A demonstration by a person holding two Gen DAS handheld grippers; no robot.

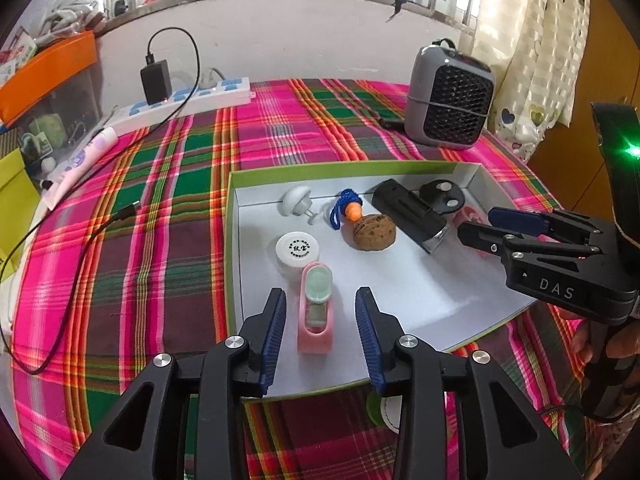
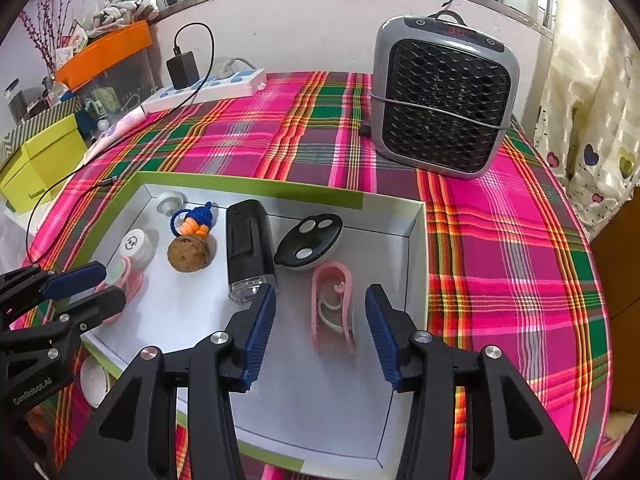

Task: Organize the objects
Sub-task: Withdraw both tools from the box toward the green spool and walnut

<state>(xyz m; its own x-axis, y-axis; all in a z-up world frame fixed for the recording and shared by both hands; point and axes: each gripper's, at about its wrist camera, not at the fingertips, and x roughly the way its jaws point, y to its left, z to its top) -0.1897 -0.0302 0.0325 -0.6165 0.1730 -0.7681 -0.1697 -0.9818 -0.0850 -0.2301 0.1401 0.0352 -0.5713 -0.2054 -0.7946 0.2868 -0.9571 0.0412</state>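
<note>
A white tray with a green rim (image 1: 344,166) lies on the plaid cloth. In it are a white jar (image 1: 297,252), a white knob (image 1: 295,200), a blue-and-orange knitted charm (image 1: 348,206), a walnut (image 1: 374,232), a black device (image 1: 408,212) and a black remote (image 1: 442,196). My left gripper (image 1: 320,300) stands open astride a pink case with a green lens (image 1: 316,312), with its pads clear of the case. My right gripper (image 2: 322,292) is open around a pink clip (image 2: 332,308) lying on the tray floor (image 2: 304,392); nothing is gripped. Each gripper also shows in the other's view.
A grey fan heater (image 2: 444,96) stands at the back right. A power strip (image 1: 188,100) with a black charger and a trailing cable sits at the back left. A tape roll (image 1: 384,408) lies just outside the tray's near edge. A yellow-green box (image 2: 40,164) is off to the left.
</note>
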